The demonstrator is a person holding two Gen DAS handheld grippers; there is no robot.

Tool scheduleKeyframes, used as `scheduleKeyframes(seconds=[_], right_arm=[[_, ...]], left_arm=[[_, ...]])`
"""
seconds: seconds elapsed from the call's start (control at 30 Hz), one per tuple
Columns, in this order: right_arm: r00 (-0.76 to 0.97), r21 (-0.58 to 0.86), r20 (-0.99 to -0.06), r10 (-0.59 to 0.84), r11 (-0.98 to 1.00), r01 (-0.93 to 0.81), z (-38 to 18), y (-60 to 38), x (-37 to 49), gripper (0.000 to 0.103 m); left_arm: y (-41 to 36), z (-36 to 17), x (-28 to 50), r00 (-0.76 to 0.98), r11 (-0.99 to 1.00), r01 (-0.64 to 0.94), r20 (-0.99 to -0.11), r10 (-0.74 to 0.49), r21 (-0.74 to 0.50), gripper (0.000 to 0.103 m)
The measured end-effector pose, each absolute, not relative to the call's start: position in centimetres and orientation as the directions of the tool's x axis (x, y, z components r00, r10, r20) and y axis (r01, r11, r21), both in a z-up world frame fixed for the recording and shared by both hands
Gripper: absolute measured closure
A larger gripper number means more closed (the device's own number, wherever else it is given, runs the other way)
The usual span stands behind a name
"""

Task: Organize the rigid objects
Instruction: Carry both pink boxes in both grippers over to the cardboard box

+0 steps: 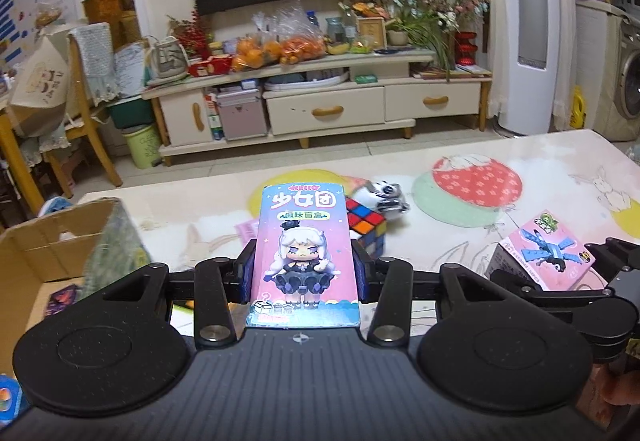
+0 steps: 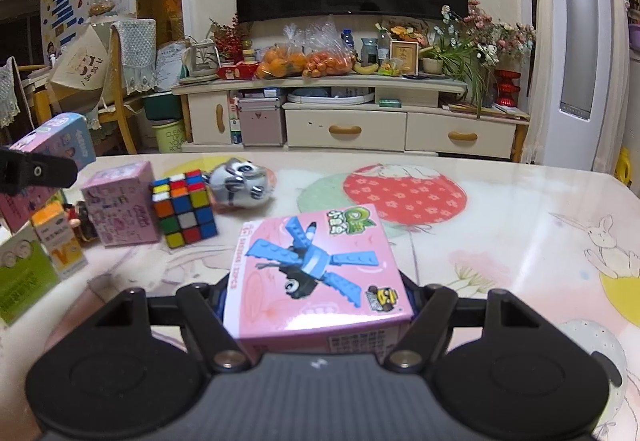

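My left gripper point(image 1: 305, 265) is shut on a tall blue-and-pink doll blind box point(image 1: 304, 241), held upright by its two sides above the table. In the right wrist view that same doll box point(image 2: 60, 145) shows tilted at the far left, with a black finger point(image 2: 36, 171) of the left gripper across it. My right gripper point(image 2: 316, 301) is shut on a pink box printed with a blue brick dragonfly point(image 2: 316, 265), lifted a little off the table. The left wrist view shows the pink brick box point(image 1: 548, 249) at the right.
An open cardboard box point(image 1: 48, 241) stands at the left. On the cartoon-printed table point(image 2: 500, 225) are a Rubik's cube point(image 2: 184, 209), a panda toy point(image 2: 242, 183), a pink patterned box point(image 2: 120, 205), a small orange carton point(image 2: 60, 241) and a green box point(image 2: 24, 277).
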State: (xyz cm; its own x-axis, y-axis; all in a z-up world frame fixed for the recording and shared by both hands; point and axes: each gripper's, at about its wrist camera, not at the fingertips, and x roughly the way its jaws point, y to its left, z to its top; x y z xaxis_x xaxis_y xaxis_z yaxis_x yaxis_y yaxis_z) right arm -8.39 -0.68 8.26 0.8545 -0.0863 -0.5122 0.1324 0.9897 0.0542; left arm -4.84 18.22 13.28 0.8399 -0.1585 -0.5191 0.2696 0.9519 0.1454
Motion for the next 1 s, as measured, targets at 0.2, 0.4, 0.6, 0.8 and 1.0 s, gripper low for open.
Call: scheduleKeyframes(seconds=[0.2, 0.4, 0.6, 0.8, 1.0], right_arm=[[0.869, 0.055, -0.491, -0.051, 0.994, 0.09, 9.5, 1.7, -8.9, 0.031], [0.88, 0.044, -0.476, -0.005, 0.999, 0.029, 10.6, 4.8, -9.0, 0.031], [0.887, 0.043, -0.458, 0.062, 0.998, -0.048, 11.9, 8.6, -9.1, 0.031], [0.893, 0.039, -0.428, 0.137, 0.99, -0.134, 13.9, 12.3, -8.8, 0.031], [0.892, 0.025, -0.395, 0.222, 0.973, -0.231, 16.2, 16.5, -7.9, 0.031]], left_arm=[[20.2, 14.6, -5.5, 0.858, 0.964, 0.225, -0.497, -0.129, 0.139, 0.048], [22.5, 15.7, -5.8, 0.875, 0.973, 0.181, -0.474, -0.093, 0.141, 0.048], [25.4, 17.1, -6.2, 0.893, 0.984, 0.126, -0.446, -0.057, 0.126, 0.048], [28.4, 18.1, -6.2, 0.905, 0.993, 0.05, -0.425, -0.001, 0.105, 0.048], [31.6, 18.4, -5.6, 0.905, 0.996, -0.033, -0.421, 0.067, 0.088, 0.048]])
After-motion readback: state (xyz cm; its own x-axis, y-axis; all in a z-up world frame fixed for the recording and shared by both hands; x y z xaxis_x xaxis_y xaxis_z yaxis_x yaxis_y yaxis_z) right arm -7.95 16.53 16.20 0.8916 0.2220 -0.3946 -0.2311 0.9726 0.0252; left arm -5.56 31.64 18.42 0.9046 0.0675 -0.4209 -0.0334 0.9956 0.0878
